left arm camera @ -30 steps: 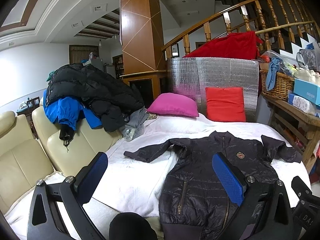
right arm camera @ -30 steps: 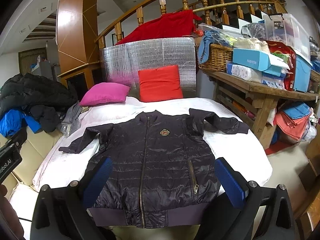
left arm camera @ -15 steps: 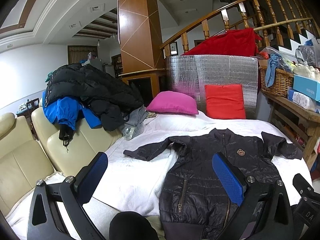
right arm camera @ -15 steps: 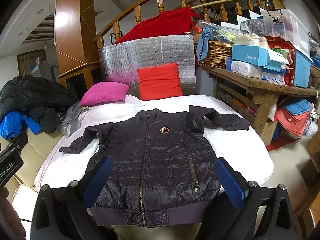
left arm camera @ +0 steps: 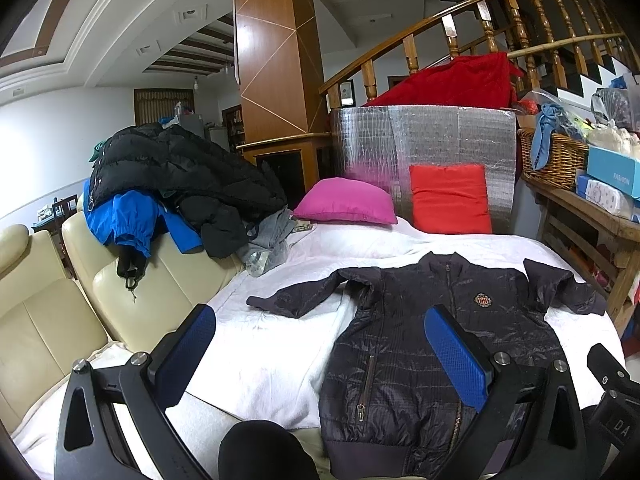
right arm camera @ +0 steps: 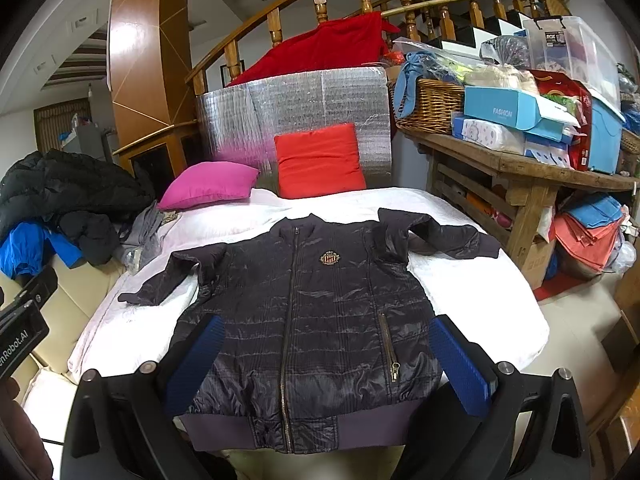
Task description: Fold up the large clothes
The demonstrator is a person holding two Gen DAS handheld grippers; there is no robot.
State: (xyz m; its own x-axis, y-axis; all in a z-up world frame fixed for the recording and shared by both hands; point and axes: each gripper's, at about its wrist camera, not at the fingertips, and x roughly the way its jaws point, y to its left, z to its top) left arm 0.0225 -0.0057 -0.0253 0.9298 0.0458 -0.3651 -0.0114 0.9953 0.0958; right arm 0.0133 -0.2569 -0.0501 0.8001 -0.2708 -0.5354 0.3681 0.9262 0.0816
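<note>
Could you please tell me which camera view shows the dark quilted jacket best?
The right wrist view: the dark quilted jacket lies centred, both sleeves, zip and hem visible. In the left wrist view it sits off to the right, partly hidden behind the left hand-held gripper.

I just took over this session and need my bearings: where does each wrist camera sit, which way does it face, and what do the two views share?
Left wrist: rides the left gripper, looking along its open blue fingers over the jacket's left sleeve side; a dark rounded shape at bottom centre, unidentifiable.
Right wrist: rides the right gripper, open, centred over the jacket hem, facing the red cushion; part of the other gripper shows at left.
Shared: jacket, white cover, both cushions, coat pile.
</note>
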